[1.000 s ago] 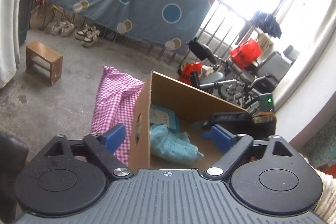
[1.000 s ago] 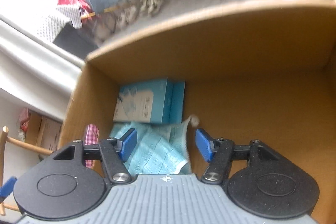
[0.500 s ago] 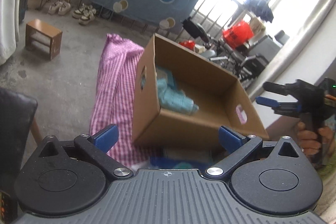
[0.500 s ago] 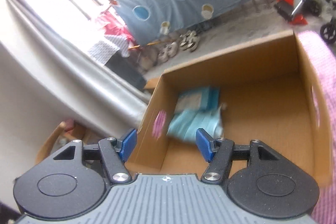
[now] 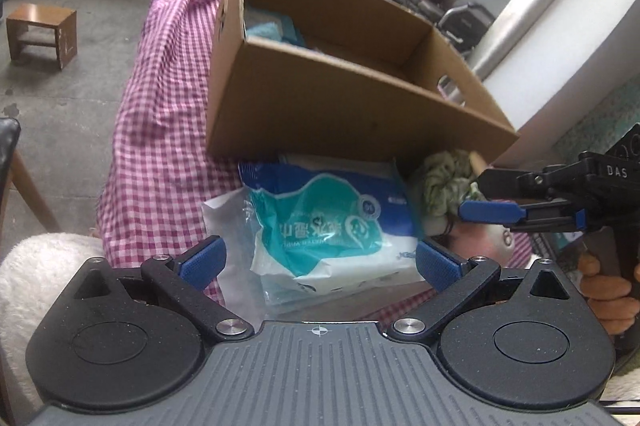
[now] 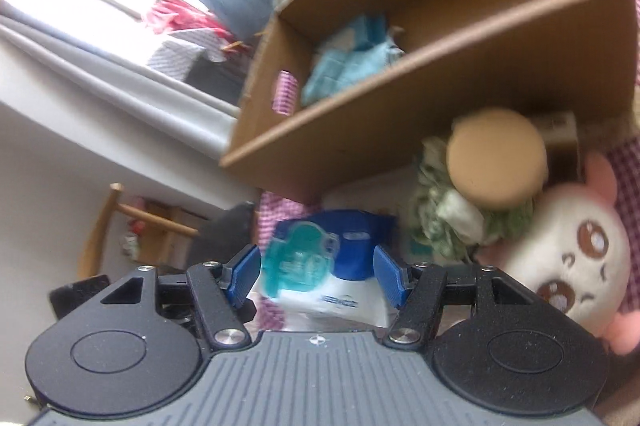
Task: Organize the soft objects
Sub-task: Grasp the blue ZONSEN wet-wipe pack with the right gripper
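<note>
The left claw (image 5: 318,260) has just been spreading its jaws and now stands wide, the wet-wipes pack (image 5: 328,222) between them but unpressed, lying just near of the cardboard box (image 5: 340,106). Centre on the pack's middle before squeezing. The right claw (image 6: 316,272) hangs part-spread, empty.

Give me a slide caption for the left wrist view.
Open left gripper over a wipes pack lying on pink checked cloth before the cardboard box.

Both views downward, sharing the box (image 5: 352,102)
</note>
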`<state>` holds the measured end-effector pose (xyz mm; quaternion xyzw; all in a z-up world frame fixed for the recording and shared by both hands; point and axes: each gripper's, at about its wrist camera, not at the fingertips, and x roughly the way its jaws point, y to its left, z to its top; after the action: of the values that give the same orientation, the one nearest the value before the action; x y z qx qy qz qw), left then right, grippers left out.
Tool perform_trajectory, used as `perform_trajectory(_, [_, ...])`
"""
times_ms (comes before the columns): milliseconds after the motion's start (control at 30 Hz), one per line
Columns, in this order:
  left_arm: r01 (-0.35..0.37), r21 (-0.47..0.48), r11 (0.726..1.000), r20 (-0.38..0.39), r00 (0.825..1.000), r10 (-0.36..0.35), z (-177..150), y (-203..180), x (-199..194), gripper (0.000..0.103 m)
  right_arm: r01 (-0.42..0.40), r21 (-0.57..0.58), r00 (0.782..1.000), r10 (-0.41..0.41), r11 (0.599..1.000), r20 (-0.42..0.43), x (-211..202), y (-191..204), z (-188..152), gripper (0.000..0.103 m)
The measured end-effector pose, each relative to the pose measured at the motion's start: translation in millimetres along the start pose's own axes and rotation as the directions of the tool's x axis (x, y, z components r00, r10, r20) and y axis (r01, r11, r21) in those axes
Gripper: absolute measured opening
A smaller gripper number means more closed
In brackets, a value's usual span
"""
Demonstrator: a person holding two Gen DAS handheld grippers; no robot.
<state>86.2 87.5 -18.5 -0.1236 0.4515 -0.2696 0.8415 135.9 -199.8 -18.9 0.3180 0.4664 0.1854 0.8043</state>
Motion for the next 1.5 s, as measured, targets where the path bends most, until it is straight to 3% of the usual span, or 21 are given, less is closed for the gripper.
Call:
perform_trajectory(300, [0.066, -0.004, 0.998, -0.044, 0.997, -0.066, 1.2, -1.2, 22.0, 0.098, 0.089, 0.021, 0.993, -0.087, 0.996, -0.076, 33.6, -10.3, -10.0, 0.065])
perform_trajectory(633, [0.116, 0.006, 0.993, -0.039, 0.993, -0.116, -0.9, -13.8, 18.6, 0.098, 0.081, 0.039, 0.992, -0.077, 0.996, -0.103, 40.2, -15.5, -10.6, 0.066])
perform_trajectory(933, [0.015, 0.142, 0.99, -0.043, 0.999, -0.009, -5.0, -27.1, 34.4, 0.098, 0.104, 0.03, 0.99, -0.101, 0.994, -0.094, 46.5, -16.0, -12.2, 0.065])
perform_trajectory(1133, [-0.012, 0.198, 0.98, -0.055, 0.998, 0.024, -9.9, -36.7, 42.9, 0.097, 0.098, 0.04, 0.992, -0.094, 0.994, -0.09, 53.4, -17.5, -16.0, 0.056])
perform_trajectory(1300, [-0.038, 0.213, 0.976, -0.033, 0.998, 0.046, -13.2, -44.0, 42.5, 0.097, 0.117, 0.003, 0.991, -0.117, 0.993, -0.073, 51.9, -10.4, -18.8, 0.049])
perform_trajectory(1500, [-0.053, 0.227, 0.973, -0.012, 0.998, 0.057, -16.9, -51.5, 38.8, 0.096, 0.134, -0.038, 0.989, -0.136, 0.99, -0.051, 46.8, -1.2, -21.7, 0.049])
